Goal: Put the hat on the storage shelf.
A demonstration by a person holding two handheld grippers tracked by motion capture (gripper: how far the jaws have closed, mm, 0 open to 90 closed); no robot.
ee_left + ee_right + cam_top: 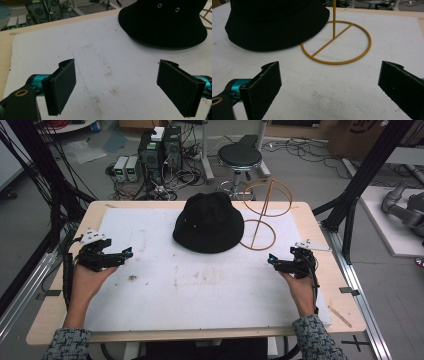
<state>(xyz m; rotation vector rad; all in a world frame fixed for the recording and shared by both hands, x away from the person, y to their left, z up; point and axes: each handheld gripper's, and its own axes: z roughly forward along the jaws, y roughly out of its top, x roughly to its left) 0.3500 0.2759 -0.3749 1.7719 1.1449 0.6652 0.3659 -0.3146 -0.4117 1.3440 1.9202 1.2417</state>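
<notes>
While my forearms come in from the six o'clock edge of the light wooden table [320, 227], I hold one pair of black two-jaw tongs in each hand above the stained white foam mat [190, 285] that covers most of the tabletop. My left gripper [129, 252] hovers at about nine o'clock on the mat, its jaws spread wide and released, with nothing between the pads; in the left gripper view bare mat shows between them. My right gripper [270, 259] hovers at about three o'clock, its jaws likewise standing well apart and gripping nothing. Both point inward toward the middle of the mat. Farther off, at twelve o'clock, the black fabric bucket hat [208, 222] sits brim-down on the mat, well apart from both tongs. Just beside it, at about one o'clock, stands the mustard-yellow wire hat stand [258, 232], its round base ring lying on the mat against the hat's brim, its upright rod rising to a second ring.
</notes>
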